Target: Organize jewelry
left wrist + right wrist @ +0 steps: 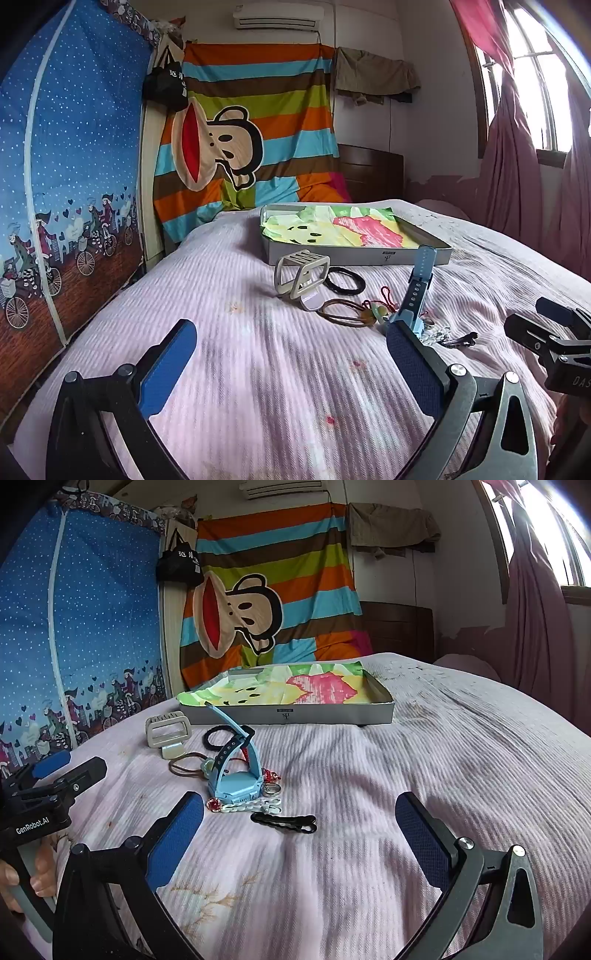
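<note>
- Left wrist view: the left tongs (291,373) gape wide with nothing between them, over a bed (229,354) spread with a pale pink ribbed cover.
- Ahead and to their right lie a beige belt buckle (301,273), a black hair tie (345,281) and a blue watch (415,291), with a shallow grey box (354,254) beyond; a striped monkey sheet (251,122) hangs on the far wall.
- Right wrist view: the right tongs (299,842) are spread wide and empty; a black hair clip (283,822) lies just ahead, the watch (236,781) ahead-left, a window (554,535) to their right.

One shallow box (295,714), one blue watch (236,790), two hair ties (219,736), one beige clip (168,733), one black hairpin (284,821)
</note>
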`<state>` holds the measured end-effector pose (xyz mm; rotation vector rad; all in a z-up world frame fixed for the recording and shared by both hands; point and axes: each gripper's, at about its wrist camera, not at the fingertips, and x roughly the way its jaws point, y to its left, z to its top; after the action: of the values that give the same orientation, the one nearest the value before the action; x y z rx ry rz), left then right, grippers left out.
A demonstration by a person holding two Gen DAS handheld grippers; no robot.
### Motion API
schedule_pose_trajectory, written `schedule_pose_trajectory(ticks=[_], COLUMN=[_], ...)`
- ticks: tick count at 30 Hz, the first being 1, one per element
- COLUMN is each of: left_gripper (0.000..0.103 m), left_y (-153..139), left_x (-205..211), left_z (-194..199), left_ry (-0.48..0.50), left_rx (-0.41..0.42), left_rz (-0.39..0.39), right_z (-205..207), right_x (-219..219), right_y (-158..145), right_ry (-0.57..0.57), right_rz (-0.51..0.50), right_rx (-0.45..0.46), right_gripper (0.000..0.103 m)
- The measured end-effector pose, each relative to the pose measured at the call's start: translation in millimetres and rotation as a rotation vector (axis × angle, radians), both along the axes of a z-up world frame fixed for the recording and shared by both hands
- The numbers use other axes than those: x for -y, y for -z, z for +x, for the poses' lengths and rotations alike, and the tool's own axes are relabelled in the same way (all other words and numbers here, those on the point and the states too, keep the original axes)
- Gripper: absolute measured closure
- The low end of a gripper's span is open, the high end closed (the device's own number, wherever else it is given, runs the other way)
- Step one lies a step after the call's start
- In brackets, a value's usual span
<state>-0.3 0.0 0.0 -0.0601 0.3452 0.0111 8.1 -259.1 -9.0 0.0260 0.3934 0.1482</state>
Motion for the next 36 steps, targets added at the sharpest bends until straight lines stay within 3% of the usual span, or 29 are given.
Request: schedule_pose_trajectory(ticks=[36], left_gripper=[0.0], left_y=[0.0], left_x=[0.0], left_z=[0.2], left_ry=[0.0], left_rx=[-0.005], left_rz=[-0.003], right_z=[1.5], right_x=[-2.0], right_y=[0.6], right_ry=[-0.001], right_rz=[-0.002], right_rx=[-0.007], right_gripper=[0.001])
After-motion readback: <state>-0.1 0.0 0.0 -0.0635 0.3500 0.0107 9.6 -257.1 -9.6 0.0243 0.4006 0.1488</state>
